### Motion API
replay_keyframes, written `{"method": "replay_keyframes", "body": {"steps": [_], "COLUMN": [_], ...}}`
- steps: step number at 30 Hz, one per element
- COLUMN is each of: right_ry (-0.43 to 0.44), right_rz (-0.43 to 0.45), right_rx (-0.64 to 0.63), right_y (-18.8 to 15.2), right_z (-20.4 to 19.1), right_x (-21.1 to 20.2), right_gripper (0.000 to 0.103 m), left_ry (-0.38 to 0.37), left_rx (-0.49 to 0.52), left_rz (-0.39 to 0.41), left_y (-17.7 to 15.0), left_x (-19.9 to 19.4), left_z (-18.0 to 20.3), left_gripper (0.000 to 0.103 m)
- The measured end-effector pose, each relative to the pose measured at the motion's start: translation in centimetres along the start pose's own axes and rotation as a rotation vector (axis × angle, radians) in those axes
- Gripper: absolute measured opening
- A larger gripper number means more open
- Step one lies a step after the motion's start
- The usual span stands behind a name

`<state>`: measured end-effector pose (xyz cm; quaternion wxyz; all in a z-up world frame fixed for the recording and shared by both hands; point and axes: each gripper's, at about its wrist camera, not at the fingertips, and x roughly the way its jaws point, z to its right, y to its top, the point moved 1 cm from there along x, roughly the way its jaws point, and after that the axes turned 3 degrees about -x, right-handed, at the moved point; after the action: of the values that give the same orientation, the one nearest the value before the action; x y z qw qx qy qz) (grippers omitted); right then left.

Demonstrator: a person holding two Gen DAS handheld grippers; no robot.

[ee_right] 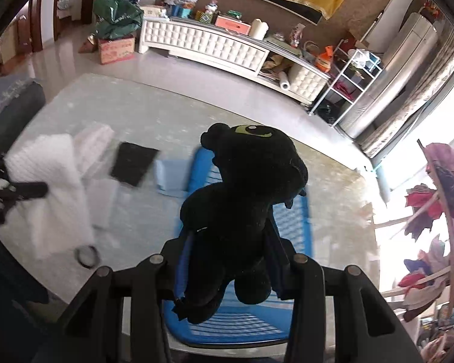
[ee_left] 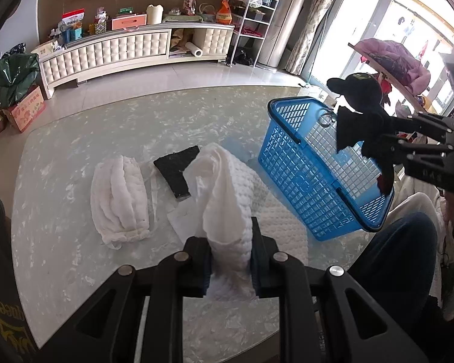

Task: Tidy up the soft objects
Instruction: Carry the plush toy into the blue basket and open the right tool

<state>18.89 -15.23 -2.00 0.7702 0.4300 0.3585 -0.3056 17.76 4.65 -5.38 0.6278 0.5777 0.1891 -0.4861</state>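
The sorting looks barely under way: the blue plastic lattice basket (ee_left: 314, 178) standing on the pale marbled surface (ee_left: 75, 151) shows nothing lying on the part of its floor that can be seen, though the toy and the right claw hide the rest. The right claw (ee_right: 227, 260) is clamped around the body of a black plush dragon toy with a yellow-green eye (ee_right: 245, 199), holding it in the air directly above the basket, so dropping it in is probably the next step. The left claw (ee_left: 230, 260) is closed tight on a bunched white waffle-textured cloth (ee_left: 224, 187), which is gathered upward while its far part trails on the surface beside the basket. Still untouched on the surface are a rolled white gauzy cloth (ee_left: 119, 199), a flat black square pad (ee_left: 178, 171), and a pale blue folded piece (ee_right: 171, 177) just behind the basket. So two items are in hand, none visibly stowed, and at least three remain.
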Motion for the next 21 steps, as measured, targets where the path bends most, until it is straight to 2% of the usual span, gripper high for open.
{"method": "replay_keyframes", "body": {"steps": [8, 21], "right_ry": [-0.064, 0.001], "right_rz": [-0.103, -0.235], "right_rx": [-0.097, -0.158], "right_y": [-2.7, -5.1], "right_z": [1.0, -0.8], "right_x": [4.1, 8.8], "right_gripper": [0.040, 0.040], "left_ry": [0.012, 0.015], "left_rx": [0.010, 0.057], "left_rz": [-0.028, -0.071], "left_y": [0.8, 0.7], "left_x": [1.2, 2.8], "left_z": [0.7, 2.1], "left_gripper": [0.019, 0.019]}}
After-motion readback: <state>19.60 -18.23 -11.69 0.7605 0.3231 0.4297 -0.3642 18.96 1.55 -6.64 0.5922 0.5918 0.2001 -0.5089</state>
